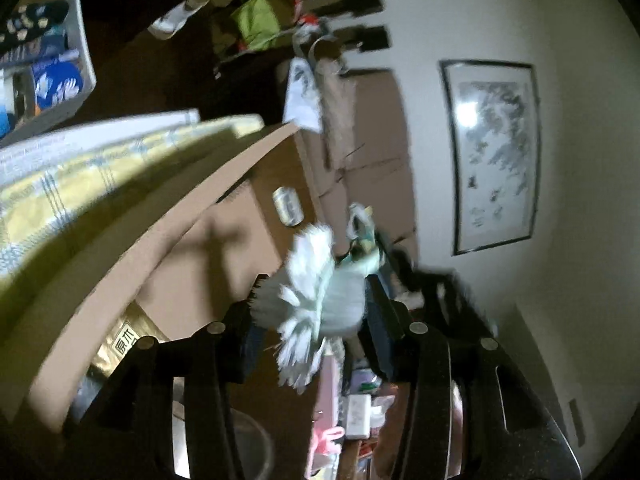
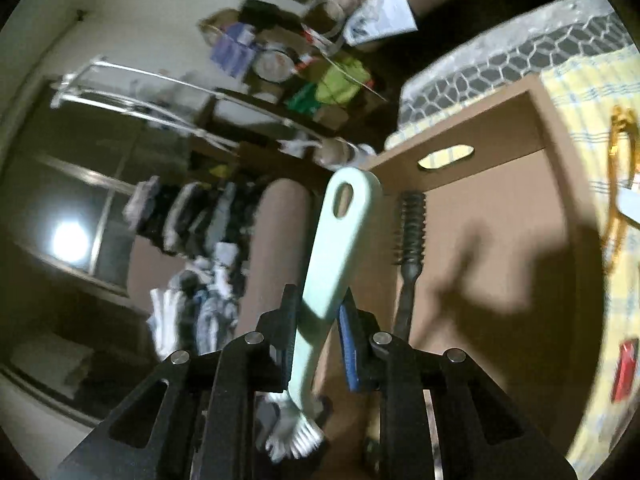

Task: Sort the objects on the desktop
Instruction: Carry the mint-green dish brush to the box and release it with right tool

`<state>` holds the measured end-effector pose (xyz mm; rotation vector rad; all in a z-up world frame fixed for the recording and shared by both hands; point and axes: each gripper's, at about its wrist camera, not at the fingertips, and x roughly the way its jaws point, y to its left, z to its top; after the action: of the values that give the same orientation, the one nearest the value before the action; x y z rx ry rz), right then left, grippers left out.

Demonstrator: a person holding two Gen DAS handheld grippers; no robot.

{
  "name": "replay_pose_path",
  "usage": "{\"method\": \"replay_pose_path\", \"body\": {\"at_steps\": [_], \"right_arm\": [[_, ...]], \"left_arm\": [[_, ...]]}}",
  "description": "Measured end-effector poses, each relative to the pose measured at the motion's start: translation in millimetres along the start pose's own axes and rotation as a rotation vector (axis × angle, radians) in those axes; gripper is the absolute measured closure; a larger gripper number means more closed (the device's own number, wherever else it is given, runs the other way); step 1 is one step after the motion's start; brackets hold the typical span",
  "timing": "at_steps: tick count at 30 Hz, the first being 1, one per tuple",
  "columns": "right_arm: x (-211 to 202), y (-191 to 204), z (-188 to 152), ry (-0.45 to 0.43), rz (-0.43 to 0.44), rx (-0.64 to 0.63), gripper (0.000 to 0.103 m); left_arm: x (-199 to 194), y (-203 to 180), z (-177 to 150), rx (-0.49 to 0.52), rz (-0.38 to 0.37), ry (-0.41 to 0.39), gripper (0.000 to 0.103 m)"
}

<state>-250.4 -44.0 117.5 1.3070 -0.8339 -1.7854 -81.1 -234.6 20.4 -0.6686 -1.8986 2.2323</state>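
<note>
Mint-green plastic brush (image 2: 340, 248) with white bristles sits between both tools: the right hand-held gripper (image 2: 318, 320) has its jaws clamped on the slim handle, and the left hand-held gripper (image 1: 316, 308) has its jaws closed against the bristled head (image 1: 308, 304). Below lies an open brown cardboard box (image 2: 500, 248) holding a dark round hairbrush (image 2: 410, 232). A yellow checked cloth (image 2: 588, 96) covers the surface beside it. A framed ink picture (image 1: 494, 152) hangs on the pale wall.
</note>
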Motion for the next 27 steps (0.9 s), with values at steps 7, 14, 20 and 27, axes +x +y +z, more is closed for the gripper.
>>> {"method": "replay_pose_path", "body": {"at_steps": [7,14,20,27], "right_arm": [[59,-20,18,0.073,-0.13,-0.02,0.083],[66,-43,21,0.077,-0.202,0.006,0.083],[55,-44,16,0.071,-0.263,-0.012,0.081],[78,-50,4,0.145,-0.288,0.014,0.062]], "left_arm": [[52,-1,4,0.001,0.073,0.131,0.011],[25,-9,17,-0.062,-0.034,0.113,0.002],[6,-24,22,-0.053,-0.116,0.101,0.001],[-16,-21,36,-0.04,-0.137,0.04,0.001]]}}
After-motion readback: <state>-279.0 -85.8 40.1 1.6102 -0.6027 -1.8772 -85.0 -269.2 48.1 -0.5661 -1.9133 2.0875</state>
